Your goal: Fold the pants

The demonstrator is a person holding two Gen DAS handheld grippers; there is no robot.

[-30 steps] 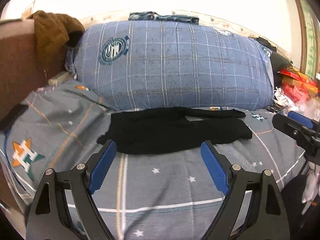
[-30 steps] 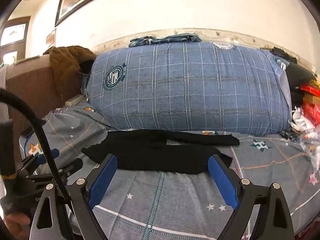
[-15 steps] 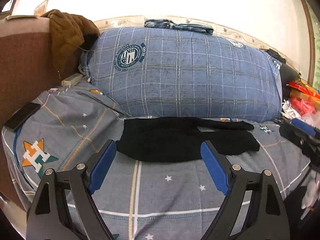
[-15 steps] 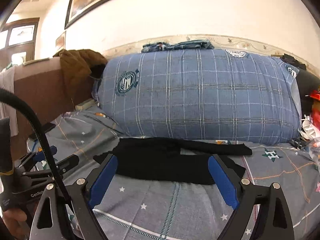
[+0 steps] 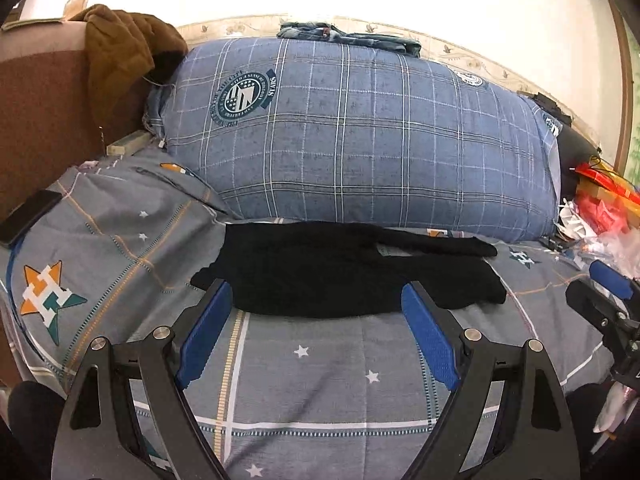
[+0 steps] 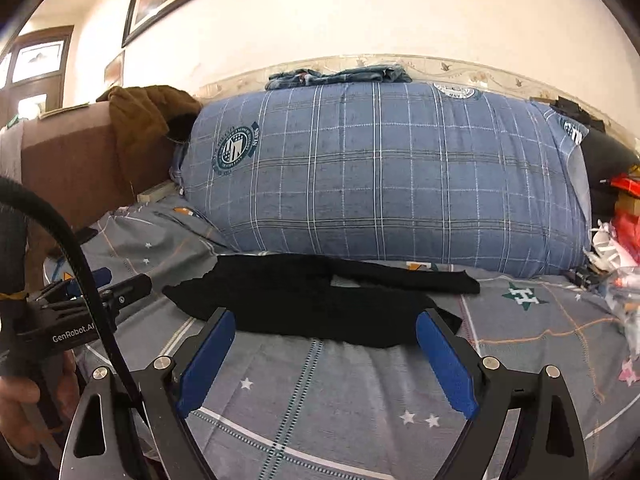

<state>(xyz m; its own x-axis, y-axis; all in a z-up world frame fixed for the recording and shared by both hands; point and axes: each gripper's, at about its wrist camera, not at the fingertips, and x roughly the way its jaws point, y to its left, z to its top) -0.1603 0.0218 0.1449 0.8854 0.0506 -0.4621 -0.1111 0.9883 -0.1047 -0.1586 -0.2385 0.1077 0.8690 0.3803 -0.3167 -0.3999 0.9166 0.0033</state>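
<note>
Black pants (image 5: 340, 268) lie flat mid-frame on grey bedsheet (image 5: 320, 368), below plaid pillow (image 5: 360, 140). Left gripper (image 5: 316, 300) and right gripper (image 6: 326, 328): jaws spread wide, empty, at lower frame.

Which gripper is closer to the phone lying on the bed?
Left. The left gripper hovers just in front of the phone; the right gripper is far across the bed, past the pants.

Both wrist cams sit low over the bed's near edge, facing the far wall. Left view is offset left, right view offset right, similar range, probably. Shared: black pants (image 5: 336, 268) (image 6: 316, 300), plaid pillow (image 5: 360, 136) (image 6: 384, 176), bed sheet (image 5: 320, 364) (image 6: 340, 392).
</note>
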